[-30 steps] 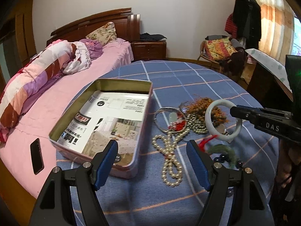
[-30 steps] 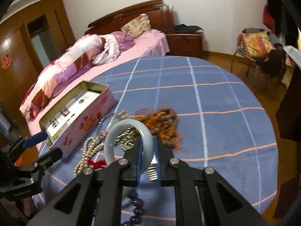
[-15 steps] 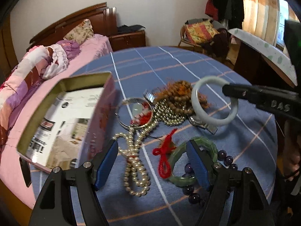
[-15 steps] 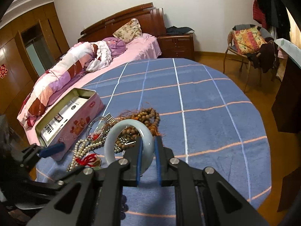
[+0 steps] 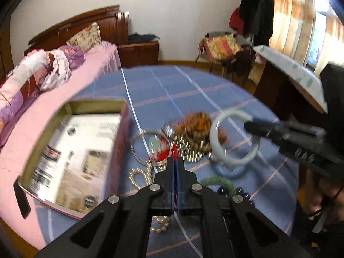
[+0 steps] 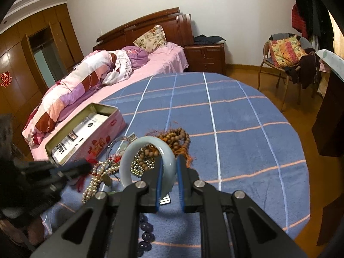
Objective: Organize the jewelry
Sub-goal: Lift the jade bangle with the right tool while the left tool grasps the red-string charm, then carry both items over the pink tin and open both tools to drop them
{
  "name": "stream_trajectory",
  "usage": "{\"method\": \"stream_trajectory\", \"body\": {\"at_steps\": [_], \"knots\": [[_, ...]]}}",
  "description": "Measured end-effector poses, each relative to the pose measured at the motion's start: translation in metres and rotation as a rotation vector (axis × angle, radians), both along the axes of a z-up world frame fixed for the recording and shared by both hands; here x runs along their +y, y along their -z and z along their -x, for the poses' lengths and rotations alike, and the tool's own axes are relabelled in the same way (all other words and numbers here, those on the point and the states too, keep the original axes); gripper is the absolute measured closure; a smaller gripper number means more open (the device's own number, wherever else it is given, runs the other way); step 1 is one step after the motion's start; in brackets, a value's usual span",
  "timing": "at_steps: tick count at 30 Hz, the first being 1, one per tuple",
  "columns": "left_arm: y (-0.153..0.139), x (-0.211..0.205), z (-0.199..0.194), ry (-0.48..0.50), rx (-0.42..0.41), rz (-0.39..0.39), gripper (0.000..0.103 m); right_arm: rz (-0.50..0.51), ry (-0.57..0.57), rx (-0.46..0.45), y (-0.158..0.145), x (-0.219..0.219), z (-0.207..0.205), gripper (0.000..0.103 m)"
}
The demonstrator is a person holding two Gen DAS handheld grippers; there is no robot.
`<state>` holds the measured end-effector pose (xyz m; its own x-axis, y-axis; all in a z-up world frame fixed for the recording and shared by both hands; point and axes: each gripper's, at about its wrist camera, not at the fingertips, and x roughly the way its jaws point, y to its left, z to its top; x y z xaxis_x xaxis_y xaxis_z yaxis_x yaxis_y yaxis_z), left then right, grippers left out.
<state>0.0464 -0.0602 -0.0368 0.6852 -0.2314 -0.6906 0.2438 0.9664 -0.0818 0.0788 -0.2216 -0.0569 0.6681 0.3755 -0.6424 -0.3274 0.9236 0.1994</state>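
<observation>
My right gripper [image 6: 169,161] is shut on a pale jade bangle [image 6: 129,163] and holds it above the jewelry pile; the bangle also shows in the left wrist view [image 5: 234,140]. My left gripper [image 5: 176,161] is shut on a red knotted cord [image 5: 175,150]; the cord also shows in the right wrist view [image 6: 91,161], hanging from its tips. An open pink tin [image 5: 122,129] lined with printed paper lies left of the pile. Brown wooden beads [image 6: 176,137], a pearl strand [image 5: 139,178], a green bangle [image 5: 217,181] and dark beads [image 6: 146,228] lie on the blue cloth.
The blue checked tablecloth [image 6: 236,129] covers a round table. A pink bed [image 6: 150,64] lies behind left, a phone [image 5: 21,200] on it near the tin. A chair [image 6: 286,58] and a dark cabinet [image 6: 329,129] stand at right.
My left gripper has closed from wide open onto the red cord and lifted it. My right gripper has stayed shut on the bangle and raised it slightly.
</observation>
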Motion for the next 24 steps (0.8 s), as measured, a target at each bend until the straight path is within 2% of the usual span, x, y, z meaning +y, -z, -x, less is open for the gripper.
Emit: {"method": "stream_trajectory", "body": {"at_steps": [6, 10, 17, 24], "knots": [[-0.035, 0.018, -0.002, -0.006, -0.062, 0.039, 0.103, -0.003, -0.014, -0.015, -0.008, 0.006, 0.001, 0.088], [-0.047, 0.032, -0.008, -0.018, -0.085, 0.045, 0.103, 0.0, -0.033, -0.02, -0.015, 0.015, -0.004, 0.088], [-0.059, 0.063, -0.023, -0.073, -0.129, -0.005, 0.103, 0.041, -0.104, -0.033, -0.031, 0.046, -0.019, 0.088], [-0.057, 0.094, -0.051, -0.135, -0.138, -0.048, 0.103, 0.094, -0.169, -0.037, -0.041, 0.081, -0.038, 0.088]]}}
